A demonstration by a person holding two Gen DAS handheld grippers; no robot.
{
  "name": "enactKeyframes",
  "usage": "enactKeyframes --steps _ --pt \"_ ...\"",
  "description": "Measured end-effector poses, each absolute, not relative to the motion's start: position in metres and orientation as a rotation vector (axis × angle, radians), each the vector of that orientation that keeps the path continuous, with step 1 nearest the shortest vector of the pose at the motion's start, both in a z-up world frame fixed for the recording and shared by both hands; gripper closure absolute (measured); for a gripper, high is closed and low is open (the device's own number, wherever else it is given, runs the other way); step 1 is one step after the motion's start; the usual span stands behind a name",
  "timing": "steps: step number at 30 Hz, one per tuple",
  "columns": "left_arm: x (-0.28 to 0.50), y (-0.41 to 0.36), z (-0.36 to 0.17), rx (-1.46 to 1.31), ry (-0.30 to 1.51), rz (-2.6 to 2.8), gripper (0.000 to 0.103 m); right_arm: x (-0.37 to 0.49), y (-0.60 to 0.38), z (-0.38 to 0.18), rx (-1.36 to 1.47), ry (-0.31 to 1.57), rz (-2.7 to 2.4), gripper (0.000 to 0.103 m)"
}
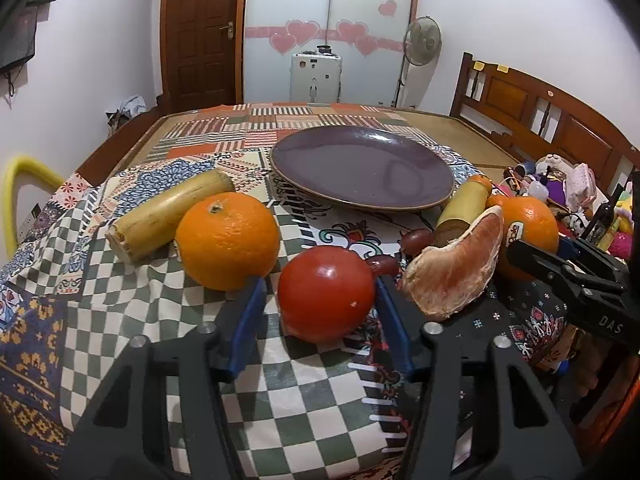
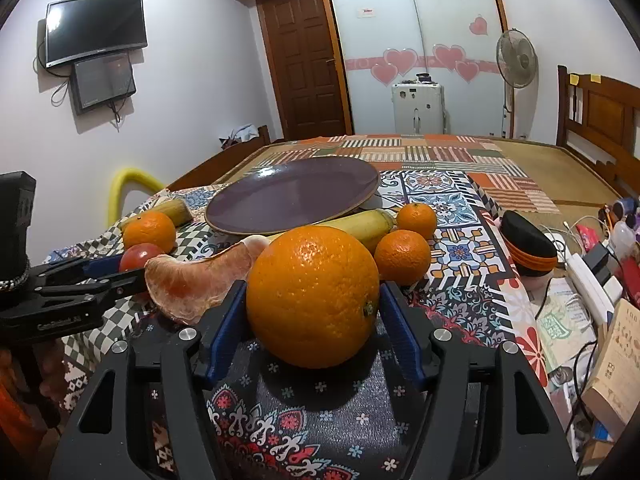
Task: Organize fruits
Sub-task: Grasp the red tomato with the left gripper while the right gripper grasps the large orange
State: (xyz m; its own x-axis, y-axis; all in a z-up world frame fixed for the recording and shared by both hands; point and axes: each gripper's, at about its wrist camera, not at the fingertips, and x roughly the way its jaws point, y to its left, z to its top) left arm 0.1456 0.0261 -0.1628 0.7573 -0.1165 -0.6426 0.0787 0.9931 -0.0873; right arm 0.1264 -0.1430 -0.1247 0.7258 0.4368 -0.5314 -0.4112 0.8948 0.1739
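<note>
My left gripper point(image 1: 320, 292) is open around a red tomato point(image 1: 326, 293) that sits on the cloth; its right pad touches or nearly touches it, the left pad stands apart. My right gripper point(image 2: 312, 300) has its blue pads against both sides of a large orange point(image 2: 313, 296) resting on the cloth. A purple plate point(image 1: 362, 168) lies behind, empty. A pomelo segment point(image 1: 456, 268) lies between the two grippers. Another orange point(image 1: 227, 240), two sugarcane pieces point(image 1: 168, 214) point(image 1: 464, 208), grapes point(image 1: 416, 238) and two tangerines point(image 2: 402, 256) lie around.
A patterned cloth point(image 1: 300, 392) covers the table. A black and orange case point(image 2: 528, 248), cables and boxes point(image 2: 616, 364) clutter the right side. A yellow tube point(image 1: 24, 176) stands left. A wooden bed frame point(image 1: 540, 112) is at the right.
</note>
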Motion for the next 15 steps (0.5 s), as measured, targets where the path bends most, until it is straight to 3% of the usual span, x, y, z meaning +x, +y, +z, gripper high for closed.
enactKeyframes --steps 15 --pt "0.133 0.029 -0.150 -0.052 0.680 -0.086 0.056 0.122 -0.155 -0.113 0.053 0.580 0.460 0.041"
